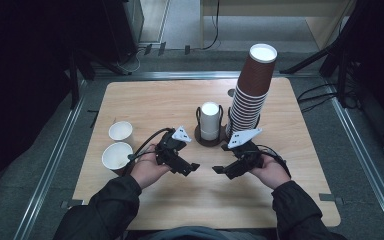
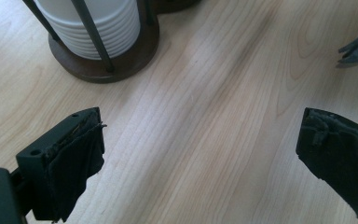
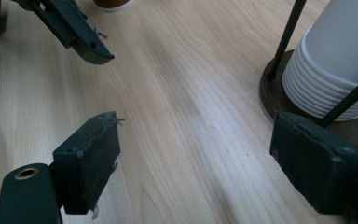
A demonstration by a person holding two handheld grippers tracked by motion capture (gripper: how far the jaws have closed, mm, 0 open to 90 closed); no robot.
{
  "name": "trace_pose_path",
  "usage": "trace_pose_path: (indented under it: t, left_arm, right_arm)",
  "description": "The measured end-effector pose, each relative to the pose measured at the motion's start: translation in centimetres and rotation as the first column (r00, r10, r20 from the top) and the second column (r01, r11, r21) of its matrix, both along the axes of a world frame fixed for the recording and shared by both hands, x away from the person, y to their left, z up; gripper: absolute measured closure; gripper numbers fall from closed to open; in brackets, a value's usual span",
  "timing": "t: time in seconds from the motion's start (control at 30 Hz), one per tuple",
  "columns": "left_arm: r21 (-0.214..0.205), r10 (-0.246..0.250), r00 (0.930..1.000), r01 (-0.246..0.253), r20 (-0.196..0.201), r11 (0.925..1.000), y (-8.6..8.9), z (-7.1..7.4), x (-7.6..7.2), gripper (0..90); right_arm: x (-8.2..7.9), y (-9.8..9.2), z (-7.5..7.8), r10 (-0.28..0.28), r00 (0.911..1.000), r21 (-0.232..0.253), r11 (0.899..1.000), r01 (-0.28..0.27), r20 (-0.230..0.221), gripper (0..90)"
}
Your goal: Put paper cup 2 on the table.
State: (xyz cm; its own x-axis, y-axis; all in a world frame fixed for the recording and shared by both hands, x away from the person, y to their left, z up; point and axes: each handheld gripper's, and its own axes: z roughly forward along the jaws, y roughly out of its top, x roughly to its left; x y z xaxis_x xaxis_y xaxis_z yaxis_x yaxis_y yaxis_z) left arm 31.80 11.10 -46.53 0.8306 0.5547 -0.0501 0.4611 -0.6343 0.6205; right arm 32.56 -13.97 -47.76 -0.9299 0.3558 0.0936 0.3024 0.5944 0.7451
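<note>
Hovering low over bare table (image 1: 145, 100), left gripper (image 1: 192, 169) and right gripper (image 1: 218, 170) both spread wide, holding nothing — white cup stack (image 1: 210, 121) upright in its holder (image 1: 201, 137) just beyond; advisable to approach level, clear of the rods, pinching the top cup's rim only.

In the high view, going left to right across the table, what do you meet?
Two open cups → left gripper → white cup stack in holder → right gripper → tall brown cup stack.
</note>
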Motion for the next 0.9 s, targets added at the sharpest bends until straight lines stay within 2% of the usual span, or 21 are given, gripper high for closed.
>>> trace_pose_path:
  t: [0.27, 0.4, 0.57, 0.9]
  left_arm:
    - [-0.005, 0.008, 0.9999, -0.008, 0.006, 1.0, 0.36, -0.09, 0.13, 1.2]
    - [0.006, 0.016, 0.9997, -0.016, 0.016, 0.9998, 0.5, -0.07, 0.18, 1.2]
    - [0.0, 0.019, 0.9998, -0.019, 0.01, 0.9998, 0.68, -0.07, 0.24, 1.2]
    - [0.014, 0.017, 0.9998, -0.017, 0.012, 0.9997, 0.69, -0.31, 0.37, 1.2]
  right_arm:
    - [0.01, 0.06, -0.05, 0.004, 1.0, -0.002, 1.0, -0.004, 0.001, 16.1]
    - [0.02, 0.08, -0.08, 0.006, 1.0, -0.004, 1.0, -0.006, 0.001, 16.1]
    - [0.01, 0.11, -0.11, 0.008, 1.0, -0.005, 1.0, -0.008, -0.001, 16.1]
    - [0.07, 0.13, -0.17, 0.01, 0.9999, -0.008, 1.0, -0.01, 0.002, 16.0]
